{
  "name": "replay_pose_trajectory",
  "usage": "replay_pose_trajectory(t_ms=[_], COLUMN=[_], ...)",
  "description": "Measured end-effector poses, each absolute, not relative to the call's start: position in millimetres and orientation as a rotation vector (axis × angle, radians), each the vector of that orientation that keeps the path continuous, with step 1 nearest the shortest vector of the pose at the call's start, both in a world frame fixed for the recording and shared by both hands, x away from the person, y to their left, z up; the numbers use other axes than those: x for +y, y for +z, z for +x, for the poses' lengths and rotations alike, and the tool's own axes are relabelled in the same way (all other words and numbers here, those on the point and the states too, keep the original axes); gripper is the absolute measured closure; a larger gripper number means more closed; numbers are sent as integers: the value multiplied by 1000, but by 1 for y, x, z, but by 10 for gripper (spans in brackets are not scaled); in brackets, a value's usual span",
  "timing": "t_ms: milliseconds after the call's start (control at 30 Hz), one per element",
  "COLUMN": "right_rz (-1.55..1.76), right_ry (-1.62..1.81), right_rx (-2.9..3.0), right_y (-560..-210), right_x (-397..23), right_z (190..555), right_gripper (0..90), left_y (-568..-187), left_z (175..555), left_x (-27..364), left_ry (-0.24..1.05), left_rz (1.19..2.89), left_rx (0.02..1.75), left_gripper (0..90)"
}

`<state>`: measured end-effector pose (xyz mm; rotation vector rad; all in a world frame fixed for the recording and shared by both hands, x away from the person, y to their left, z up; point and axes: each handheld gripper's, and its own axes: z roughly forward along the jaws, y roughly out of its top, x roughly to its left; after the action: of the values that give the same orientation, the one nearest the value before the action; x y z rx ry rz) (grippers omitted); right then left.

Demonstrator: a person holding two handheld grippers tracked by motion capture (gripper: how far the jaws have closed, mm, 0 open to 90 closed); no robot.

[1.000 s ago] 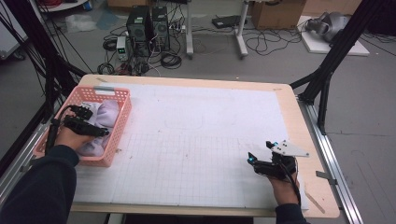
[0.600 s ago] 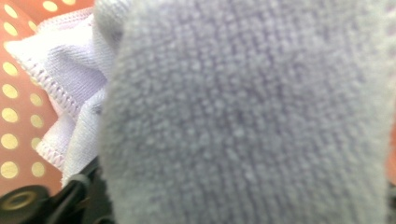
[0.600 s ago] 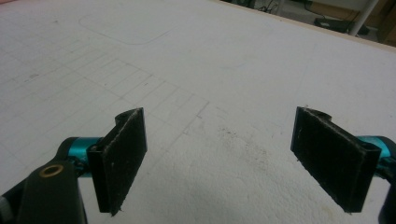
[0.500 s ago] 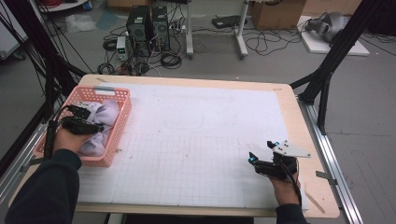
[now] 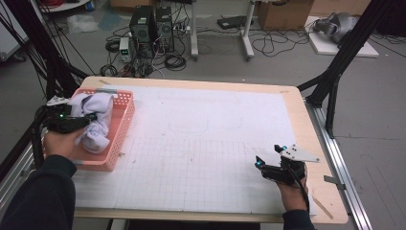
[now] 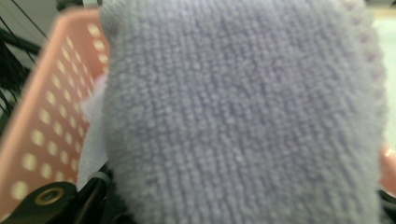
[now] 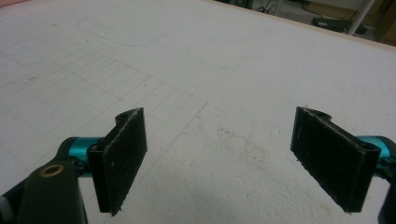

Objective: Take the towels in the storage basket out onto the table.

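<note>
A lavender terry towel [image 5: 98, 117] hangs bunched over the pink plastic basket [image 5: 122, 127] at the table's left edge. My left gripper [image 5: 91, 118] is shut on the towel; its jaws have just been closing with the cloth between them. In the left gripper view the towel [image 6: 243, 112] hangs close in front of the lens and hides the jaws, with the basket wall [image 6: 42, 121] at the left. My right gripper [image 5: 268, 155] rests low on the white mat [image 5: 201, 143] near the front right. Its black pads [image 7: 123, 158] stand wide apart, open, with nothing between them.
The white gridded mat [image 7: 187, 56] covers most of the wooden table [image 5: 330, 211]. Black frame posts [image 5: 335, 81] stand at the right and left of the table. Computers and cables [image 5: 153, 28] sit on the floor beyond the far edge.
The left gripper has closed on the towel and risen, lifting the cloth up out of the basket. The right gripper has stayed where it was.
</note>
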<state>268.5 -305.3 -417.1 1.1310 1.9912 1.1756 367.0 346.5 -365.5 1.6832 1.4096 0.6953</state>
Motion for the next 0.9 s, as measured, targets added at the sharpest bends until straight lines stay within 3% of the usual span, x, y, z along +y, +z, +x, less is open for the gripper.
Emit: replay_pose_trajectory(t_ms=[133,900], right_rz=[1127,1112], right_ry=[1178,1194], right_rx=[1995,1995], right_y=[-417,-416], right_x=[-304,-304], right_z=[269,268], right_gripper=[173,173], left_y=[-348,-286], left_z=[359,336], left_x=[348,328], left_ry=[745,803], left_rz=[1583,1418], left_rx=[1344,1075], left_gripper=[592,592])
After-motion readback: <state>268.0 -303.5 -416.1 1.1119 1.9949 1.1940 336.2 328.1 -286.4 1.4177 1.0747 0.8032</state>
